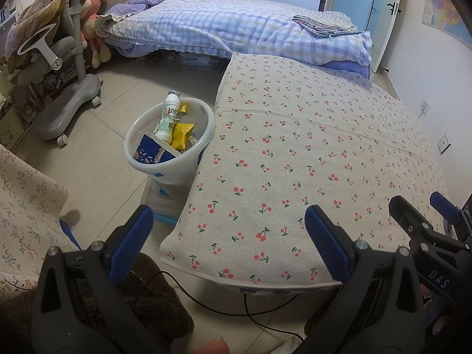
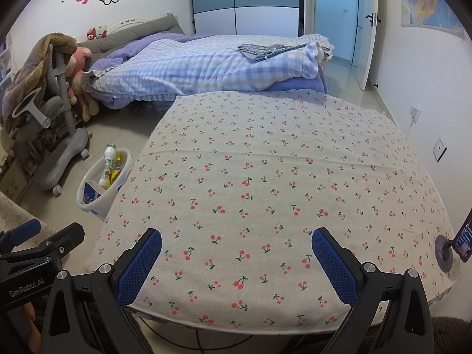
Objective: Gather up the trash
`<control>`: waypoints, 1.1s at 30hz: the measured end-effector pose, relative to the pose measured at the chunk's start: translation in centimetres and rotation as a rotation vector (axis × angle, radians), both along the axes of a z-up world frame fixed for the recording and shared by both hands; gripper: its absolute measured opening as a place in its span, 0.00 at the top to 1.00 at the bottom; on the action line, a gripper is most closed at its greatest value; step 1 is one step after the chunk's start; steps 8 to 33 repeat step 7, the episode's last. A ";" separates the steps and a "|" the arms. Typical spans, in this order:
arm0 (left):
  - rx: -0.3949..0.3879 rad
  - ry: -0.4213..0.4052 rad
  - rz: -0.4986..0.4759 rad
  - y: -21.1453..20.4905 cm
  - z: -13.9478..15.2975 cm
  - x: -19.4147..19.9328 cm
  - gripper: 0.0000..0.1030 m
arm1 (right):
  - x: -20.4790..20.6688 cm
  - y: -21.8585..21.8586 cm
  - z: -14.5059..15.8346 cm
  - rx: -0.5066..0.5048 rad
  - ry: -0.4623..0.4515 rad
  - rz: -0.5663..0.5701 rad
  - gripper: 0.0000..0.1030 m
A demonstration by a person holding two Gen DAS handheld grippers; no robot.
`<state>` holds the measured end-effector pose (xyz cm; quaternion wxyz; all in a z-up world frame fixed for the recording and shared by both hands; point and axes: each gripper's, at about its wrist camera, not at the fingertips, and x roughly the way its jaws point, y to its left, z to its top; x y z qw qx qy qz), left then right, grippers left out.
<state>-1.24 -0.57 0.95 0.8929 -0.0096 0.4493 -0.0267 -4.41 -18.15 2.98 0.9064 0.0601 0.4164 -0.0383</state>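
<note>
— Bedroom floor tiles run between the bed [image 1: 236, 23] and the table [image 1: 309, 153] in the left wrist view; where's the trash?

— Already in the white bin [image 1: 169, 144] just beside the table's left edge: a bottle [image 1: 168, 116], yellow wrappers [image 1: 182, 135], a blue carton [image 1: 152, 150]. The left gripper [image 1: 228, 236] hangs low over the near edge, fingers spread, empty.

— And the right wrist view?

— The cherry cloth shows no litter. The right gripper [image 2: 236, 253] is level over it, released. I'd scan before closing anything.
</note>
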 end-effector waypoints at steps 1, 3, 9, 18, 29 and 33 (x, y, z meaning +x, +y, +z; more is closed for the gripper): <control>0.000 0.000 0.000 0.0 0.0 0.0 0.01 | 0.0 0.1 0.0 -0.001 0.000 0.000 0.00; -0.001 0.003 0.002 0.0 -0.1 0.0 0.01 | 0.0 0.0 0.0 0.001 -0.001 0.000 0.00; -0.016 0.016 -0.007 0.0 -0.4 0.0 0.01 | 0.0 0.2 -0.1 0.001 -0.004 -0.002 0.00; -0.016 0.016 -0.007 0.0 -0.4 0.0 0.01 | 0.0 0.2 -0.1 0.001 -0.004 -0.002 0.00; -0.016 0.016 -0.007 0.0 -0.4 0.0 0.01 | 0.0 0.2 -0.1 0.001 -0.004 -0.002 0.00; -0.016 0.016 -0.007 0.0 -0.4 0.0 0.01 | 0.0 0.2 -0.1 0.001 -0.004 -0.002 0.00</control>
